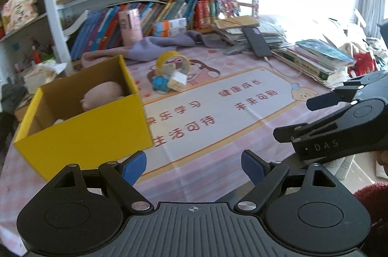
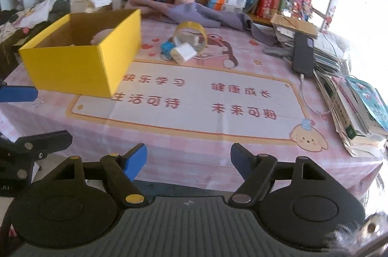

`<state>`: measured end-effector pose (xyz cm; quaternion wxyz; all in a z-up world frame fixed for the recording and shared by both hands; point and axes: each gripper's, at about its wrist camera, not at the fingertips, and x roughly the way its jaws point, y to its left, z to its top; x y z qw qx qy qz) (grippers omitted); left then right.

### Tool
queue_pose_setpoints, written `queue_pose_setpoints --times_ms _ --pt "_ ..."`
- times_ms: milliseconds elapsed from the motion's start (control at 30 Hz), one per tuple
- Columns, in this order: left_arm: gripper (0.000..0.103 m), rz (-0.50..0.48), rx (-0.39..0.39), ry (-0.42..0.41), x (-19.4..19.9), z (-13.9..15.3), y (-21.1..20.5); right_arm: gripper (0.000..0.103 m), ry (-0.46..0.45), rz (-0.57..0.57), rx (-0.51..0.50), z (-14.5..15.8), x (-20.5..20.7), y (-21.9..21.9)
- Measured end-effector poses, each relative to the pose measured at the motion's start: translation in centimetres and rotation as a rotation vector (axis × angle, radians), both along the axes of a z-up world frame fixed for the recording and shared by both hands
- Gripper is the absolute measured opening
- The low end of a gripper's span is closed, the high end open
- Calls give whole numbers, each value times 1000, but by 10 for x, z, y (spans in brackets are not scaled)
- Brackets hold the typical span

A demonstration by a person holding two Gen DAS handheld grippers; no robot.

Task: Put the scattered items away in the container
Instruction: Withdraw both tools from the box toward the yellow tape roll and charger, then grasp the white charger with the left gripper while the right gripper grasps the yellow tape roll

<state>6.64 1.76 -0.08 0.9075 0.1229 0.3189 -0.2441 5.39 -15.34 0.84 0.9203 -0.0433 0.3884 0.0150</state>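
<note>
Your left gripper point(image 1: 194, 165) is hanging over the near edge of the counter point(image 1: 218, 136) with its blue fingers point(image 1: 134, 167) spread wide and nothing between them. Your right gripper point(image 2: 189, 160) is standing released too, its fingers point(image 2: 135, 161) parted on empty air; in the left wrist view it is showing at three o'clock.

Outward from the fingers, the yellow box point(image 1: 84, 133) is sitting at ten o'clock on the pink cloth, already holding a pale, rounded item point(image 1: 103, 93) against its far wall. Beyond it, at twelve o'clock, three stray items are huddling together: a roll of yellow tape point(image 2: 190, 35) standing on edge, a blue spool point(image 2: 167, 48) and a small white block point(image 2: 184, 52) touching just in front of it. A phone point(image 2: 302, 53) is lying on stacked papers at two o'clock.

By the look of it, you are between pickups, reaching for the next item. The next move is probably calling for one gripper to travel forward past the box, settle its fingers either side of a single piece of the cluster, and clench without dragging its neighbours.
</note>
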Motion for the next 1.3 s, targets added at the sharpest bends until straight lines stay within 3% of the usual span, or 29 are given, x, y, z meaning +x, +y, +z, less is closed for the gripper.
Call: queue_pose_setpoints --times_ms 400,700,1100,1300 --pt "88 -59 5 14 36 -10 -43 77 9 -49 -16 -5 30 -40" --pt "88 -49 19 24 82 -18 -78 77 25 -45 -7 -12 74 -72" --pt "87 73 39 -37 148 -10 -131 77 -27 68 23 -1 163 -131" --pt "83 159 94 -35 192 -12 -148 76 11 145 91 -15 221 -153"
